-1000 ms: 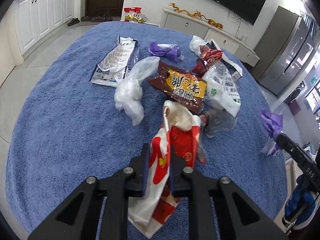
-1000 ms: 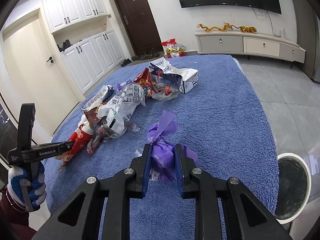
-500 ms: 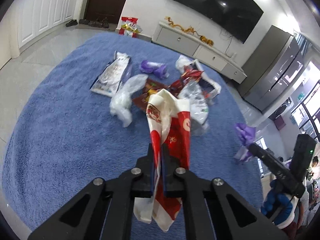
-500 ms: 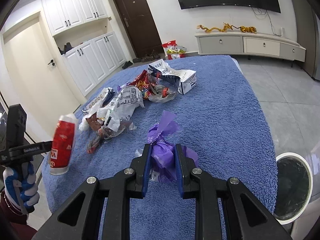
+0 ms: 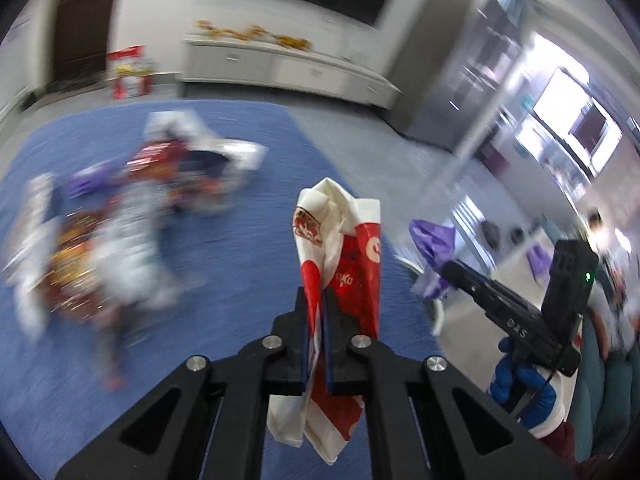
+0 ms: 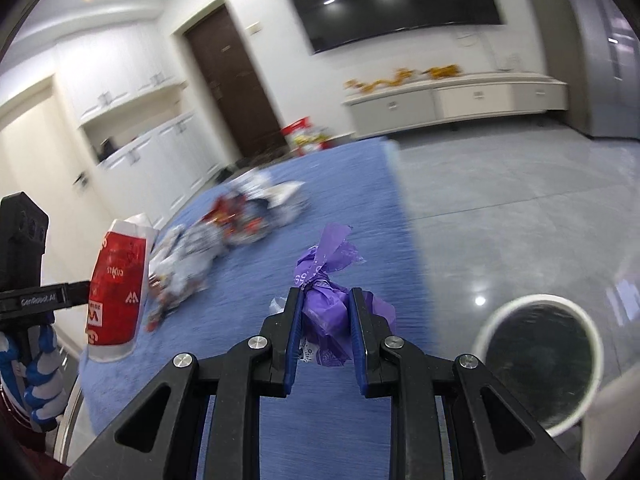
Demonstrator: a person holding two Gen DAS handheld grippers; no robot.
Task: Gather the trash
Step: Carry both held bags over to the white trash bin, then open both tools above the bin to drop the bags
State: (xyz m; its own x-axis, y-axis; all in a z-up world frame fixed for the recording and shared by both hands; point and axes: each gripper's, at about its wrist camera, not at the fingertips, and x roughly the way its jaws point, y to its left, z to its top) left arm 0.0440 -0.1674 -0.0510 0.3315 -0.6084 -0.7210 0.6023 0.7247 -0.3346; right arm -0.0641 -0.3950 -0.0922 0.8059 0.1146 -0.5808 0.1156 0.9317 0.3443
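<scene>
Left gripper (image 5: 316,344): black jaws nearly closed, pinching a crumpled red-and-white wrapper (image 5: 340,256) that stands up above the fingers and hangs limp below them.
Right gripper (image 6: 323,334): blue-lined jaws partly closed around a knotted purple bag (image 6: 326,300) of thin, wrinkled film, its twisted top sticking up.
Carpet (image 6: 360,208): blue, fuzzy pile; both held pieces are above its near edge.
Trash pile (image 5: 120,220): glossy wrappers and white plastic, blurred, toward the carpet's left side and far edge.
Bin (image 6: 538,360): round, white rim, dark liner, on the grey tile floor just off the carpet's right edge; clear only in the right wrist view.
Left view only: the right gripper's black body from the side, gripped by a blue-and-white gloved hand (image 5: 524,388).
</scene>
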